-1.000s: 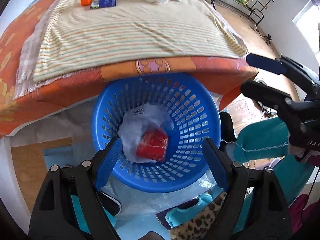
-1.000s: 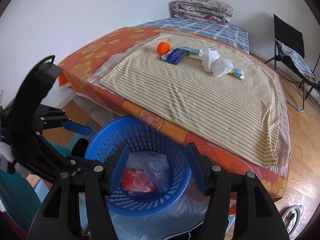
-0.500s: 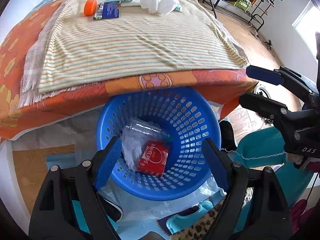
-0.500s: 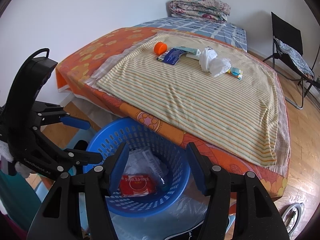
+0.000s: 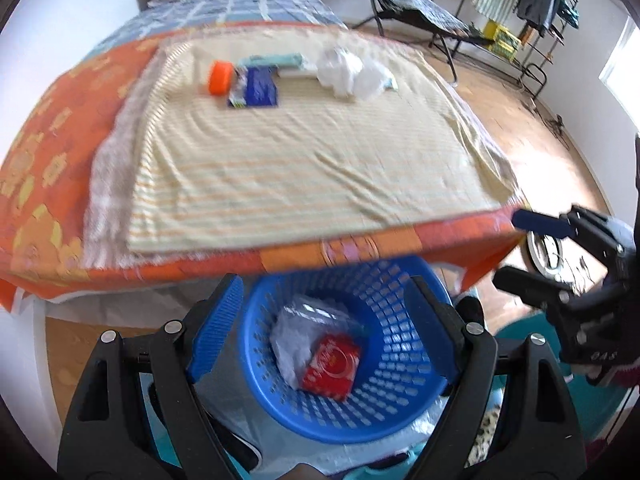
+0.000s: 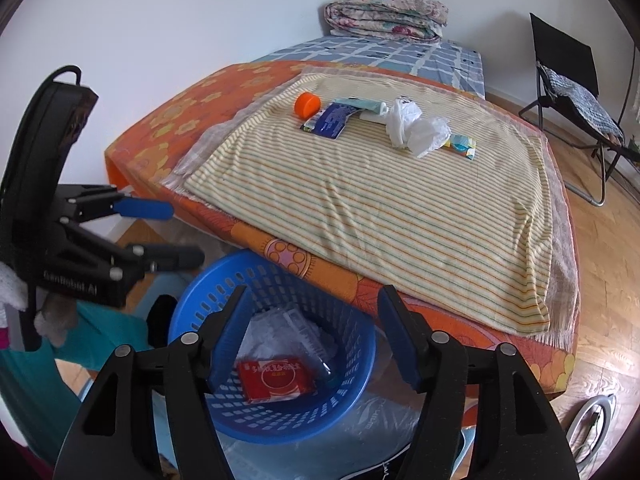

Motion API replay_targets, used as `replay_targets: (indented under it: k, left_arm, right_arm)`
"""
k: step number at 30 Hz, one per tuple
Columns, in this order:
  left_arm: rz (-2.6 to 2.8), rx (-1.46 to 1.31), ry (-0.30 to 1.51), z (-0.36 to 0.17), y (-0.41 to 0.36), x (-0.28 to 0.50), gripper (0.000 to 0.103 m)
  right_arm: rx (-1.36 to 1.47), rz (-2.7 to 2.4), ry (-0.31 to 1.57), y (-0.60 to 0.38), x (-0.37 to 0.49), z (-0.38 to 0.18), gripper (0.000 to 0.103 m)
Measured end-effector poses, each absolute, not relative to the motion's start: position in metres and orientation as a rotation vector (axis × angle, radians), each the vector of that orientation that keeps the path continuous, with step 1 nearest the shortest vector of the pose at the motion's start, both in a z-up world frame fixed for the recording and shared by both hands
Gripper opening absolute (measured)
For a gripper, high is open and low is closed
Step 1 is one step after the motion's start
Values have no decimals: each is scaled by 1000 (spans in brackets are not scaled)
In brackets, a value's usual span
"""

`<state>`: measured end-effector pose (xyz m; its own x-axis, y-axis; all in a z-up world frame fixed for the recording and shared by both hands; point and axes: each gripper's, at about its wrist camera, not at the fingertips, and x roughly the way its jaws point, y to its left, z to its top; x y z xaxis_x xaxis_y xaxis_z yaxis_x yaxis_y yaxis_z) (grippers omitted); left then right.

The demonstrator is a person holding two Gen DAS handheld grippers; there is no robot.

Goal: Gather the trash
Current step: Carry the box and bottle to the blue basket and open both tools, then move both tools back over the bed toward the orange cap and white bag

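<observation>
A blue plastic basket stands on the floor at the bed's foot. It holds a red packet and crumpled clear plastic. On the striped cloth lie an orange cap, a blue packet, a teal tube, a white crumpled bag and a small teal wrapper. My left gripper is open and empty above the basket. My right gripper is open and empty over the basket.
The bed has an orange flowered sheet and a folded quilt at its head. A black folding chair stands on the wooden floor at the right. A clothes rack stands by the far wall.
Both grippers have lifted and tilted up from the basket, so more of the bed shows. The red packet has settled flat in the basket. Both grippers stay open.
</observation>
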<state>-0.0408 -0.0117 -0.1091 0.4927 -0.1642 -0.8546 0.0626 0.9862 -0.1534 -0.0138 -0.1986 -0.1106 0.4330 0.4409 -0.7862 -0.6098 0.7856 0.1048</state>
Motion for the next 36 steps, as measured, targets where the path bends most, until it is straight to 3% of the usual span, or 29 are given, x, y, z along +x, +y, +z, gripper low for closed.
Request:
replay_targets:
  k: [9,27,36]
  left_arm:
    - [-88,-51,988,-91,7,5,85]
    - [-14,-103,944,-89,60,112,85]
    - [1,-151,961,-105,73,158,80]
  right_arm:
    - [-128,619,915,-207,14,-97,72]
    - [-54,548,852,-205,97,-68,72]
    - [-81,524,856,-186,153,-74,72]
